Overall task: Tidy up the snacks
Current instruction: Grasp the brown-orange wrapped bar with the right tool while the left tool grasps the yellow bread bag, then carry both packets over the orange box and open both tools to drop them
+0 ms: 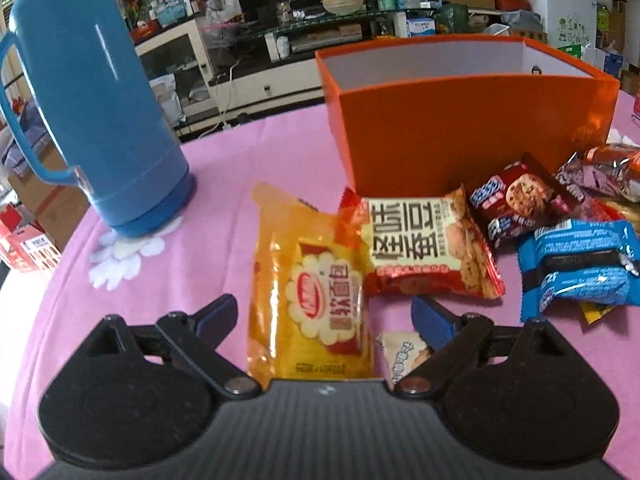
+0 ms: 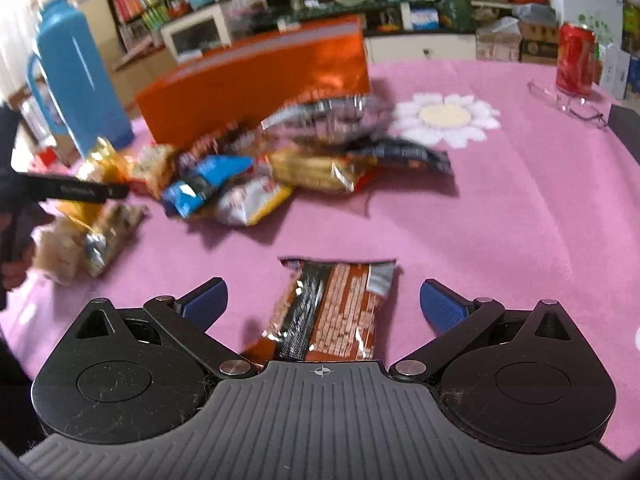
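Across the bottom of the left wrist view sits the left gripper [image 1: 324, 316], its blue-padded jaws spread wide and gripping nothing. Between them, lying flat on the pink tablecloth [image 1: 208, 240], is a yellow-orange snack packet [image 1: 308, 292] with a flower-shaped biscuit printed on it; neither pad touches it. Just right of its lower end a small pale packet [image 1: 402, 354] peeks out by the right pad. Above and to the right lies a red and cream packet [image 1: 428, 248], then a dark red cookie packet [image 1: 520, 200] and a blue packet [image 1: 580, 268] at the right edge. Behind them, in the upper right, stands an open orange box [image 1: 460, 128]. A blue thermos jug [image 1: 92, 112] fills the upper left.

Low in the right wrist view the right gripper [image 2: 324, 304] is likewise wide open and holds nothing. An orange and black snack packet [image 2: 332, 312] lies between its pads without touching them. Further up, left of centre, a blurred heap of snacks [image 2: 260, 176] sits before the box. A red can [image 2: 576, 60] stands at the upper right.
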Tool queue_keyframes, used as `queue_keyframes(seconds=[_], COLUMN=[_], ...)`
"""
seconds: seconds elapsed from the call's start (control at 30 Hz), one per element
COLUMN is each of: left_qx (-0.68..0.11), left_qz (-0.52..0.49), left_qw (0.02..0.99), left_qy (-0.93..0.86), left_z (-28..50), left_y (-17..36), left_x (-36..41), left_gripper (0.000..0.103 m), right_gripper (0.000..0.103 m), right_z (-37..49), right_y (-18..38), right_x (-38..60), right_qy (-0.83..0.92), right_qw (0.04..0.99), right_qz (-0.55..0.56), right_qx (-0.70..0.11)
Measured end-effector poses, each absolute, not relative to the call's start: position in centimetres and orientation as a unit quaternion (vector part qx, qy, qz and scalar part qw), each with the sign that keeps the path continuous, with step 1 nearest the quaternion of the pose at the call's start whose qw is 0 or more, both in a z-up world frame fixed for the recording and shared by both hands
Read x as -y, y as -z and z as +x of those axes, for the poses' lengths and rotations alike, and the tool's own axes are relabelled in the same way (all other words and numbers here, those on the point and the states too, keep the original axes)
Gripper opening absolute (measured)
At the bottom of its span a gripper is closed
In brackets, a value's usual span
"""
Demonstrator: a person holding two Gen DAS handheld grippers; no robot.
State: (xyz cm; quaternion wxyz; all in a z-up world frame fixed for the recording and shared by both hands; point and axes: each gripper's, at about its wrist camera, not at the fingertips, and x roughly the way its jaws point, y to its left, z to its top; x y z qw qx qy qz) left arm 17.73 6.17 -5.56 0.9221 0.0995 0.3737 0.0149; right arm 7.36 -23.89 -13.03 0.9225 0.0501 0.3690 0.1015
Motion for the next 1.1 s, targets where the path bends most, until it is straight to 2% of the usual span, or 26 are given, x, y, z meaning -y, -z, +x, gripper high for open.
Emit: queue_keyframes(seconds=[0.07,0.1,0.17,0.2,0.23,0.27,0.3,0.33,0.57,0.77,0.97,1.1], left_qx=[-0.375,-0.376,-0.382,-0.388,-0.395,-0.399,-0.396,-0.392,-0.349,-0.357,-0.327,-0.309], left_qz=[0.092,0.089,0.076,0.058,0.038,0.023,0.014,0.011,-0.033,-0.066,-0.069,-0.063], left_qw=[0.922,0.922,0.920,0.920,0.918,0.917,0.918,0.919,0.936,0.929,0.937,0.944], left_qy=[-0.017,-0.021,-0.026,-0.019,-0.016,-0.018,-0.021,-0.024,-0.007,0.064,0.100,0.100], left_z=[17.8,17.8,17.9,17.9,17.9,17.8,17.5,17.1,12.4,11.7,17.3,23.9], left_y=[5.9,6.0,6.2,6.1,5.8,5.6,5.3,4.9,0.3,-1.0,-4.9,-6.9], left_x=[-6.2,-6.3,-6.6,-7.1,-7.5,-7.9,-8.2,-8.4,-8.6,-5.4,-2.8,-1.6], left_gripper=[0.092,0.088,0.072,0.054,0.051,0.048,0.048,0.047,0.047,0.047,0.047,0.047], right_gripper=[0.084,0.076,0.069,0.061,0.056,0.039,0.032,0.030,0.027,0.027,0.027,0.027], right_z=[7.0,6.8,6.3,6.3,6.2,6.0,5.9,5.9,5.2,4.2,8.7,16.3], right_y=[13.3,13.5,13.7,13.6,13.4,13.3,13.2,13.1,12.0,9.2,3.7,-0.2], right_x=[23.0,22.4,21.9,22.0,22.1,22.3,22.5,22.6,24.6,25.8,26.8,26.3], right_qy=[-0.099,-0.095,-0.091,-0.093,-0.096,-0.097,-0.100,-0.100,-0.114,-0.129,-0.153,-0.152], right_qw=[0.928,0.929,0.932,0.933,0.932,0.933,0.933,0.933,0.934,0.941,0.950,0.962], right_qz=[0.015,-0.010,-0.045,-0.042,-0.045,-0.045,-0.042,-0.041,0.034,0.088,0.095,0.055], right_qx=[-0.360,-0.357,-0.347,-0.346,-0.346,-0.344,-0.343,-0.344,-0.336,-0.301,-0.255,-0.220])
